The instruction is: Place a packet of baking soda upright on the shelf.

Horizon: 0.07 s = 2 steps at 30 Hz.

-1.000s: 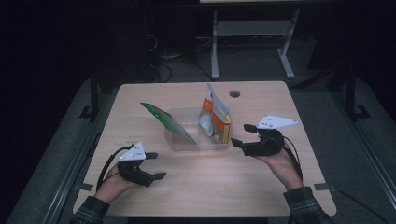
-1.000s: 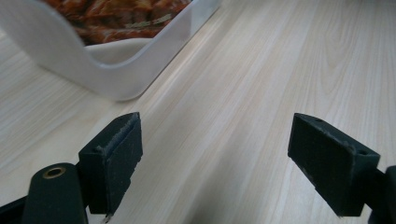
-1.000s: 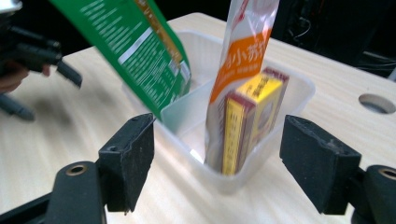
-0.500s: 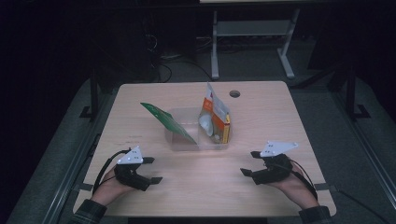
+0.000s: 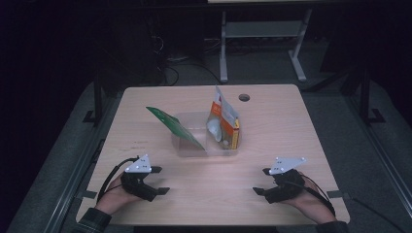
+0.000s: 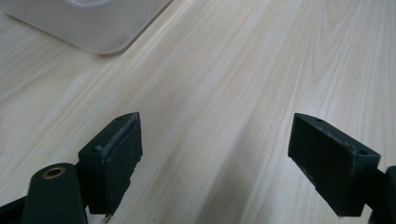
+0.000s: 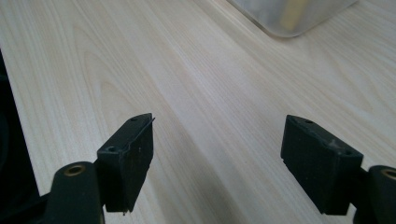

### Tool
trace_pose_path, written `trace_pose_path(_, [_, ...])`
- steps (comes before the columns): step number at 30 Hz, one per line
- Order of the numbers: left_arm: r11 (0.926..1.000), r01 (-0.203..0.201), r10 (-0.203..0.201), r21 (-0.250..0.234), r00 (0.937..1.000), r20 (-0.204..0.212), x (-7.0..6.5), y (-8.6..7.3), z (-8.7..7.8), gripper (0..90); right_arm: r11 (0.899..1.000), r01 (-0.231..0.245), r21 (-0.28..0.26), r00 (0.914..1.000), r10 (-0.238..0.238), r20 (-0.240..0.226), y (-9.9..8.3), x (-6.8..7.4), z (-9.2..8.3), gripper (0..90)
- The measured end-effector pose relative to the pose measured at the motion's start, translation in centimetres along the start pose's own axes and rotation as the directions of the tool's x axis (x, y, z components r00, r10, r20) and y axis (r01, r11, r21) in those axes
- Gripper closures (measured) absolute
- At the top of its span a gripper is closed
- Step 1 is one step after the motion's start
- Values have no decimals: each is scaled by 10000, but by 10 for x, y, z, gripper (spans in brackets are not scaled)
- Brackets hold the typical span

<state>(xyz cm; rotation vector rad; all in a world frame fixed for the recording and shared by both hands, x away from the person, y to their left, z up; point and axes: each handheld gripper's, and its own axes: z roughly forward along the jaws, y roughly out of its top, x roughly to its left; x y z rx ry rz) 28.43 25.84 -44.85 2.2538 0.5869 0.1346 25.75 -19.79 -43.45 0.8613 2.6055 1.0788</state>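
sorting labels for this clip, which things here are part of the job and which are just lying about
Part of the job:
clear plastic bin
green packet leaning in the bin
orange and white packet standing in the bin
left hand-held gripper, open, empty
right hand-held gripper, open, empty

Just lying about:
wooden table
metal stand behind the table

No readable text: print on the orange packet (image 5: 222, 116) & green packet (image 5: 175, 127) in the clear tub (image 5: 194, 148) too blurry

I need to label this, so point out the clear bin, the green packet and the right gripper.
Bin (image 5: 194, 149), high view, front wall.
Green packet (image 5: 174, 126), high view, its middle.
Right gripper (image 5: 262, 182), high view, between its fingertips.
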Motion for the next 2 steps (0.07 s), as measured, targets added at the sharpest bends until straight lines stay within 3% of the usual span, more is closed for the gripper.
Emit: trace_pose_path(2, [10000,-51,51,25,10000,-12,0,0,0,173,10000,-14,-35,10000,14,19,0,0,0,240])
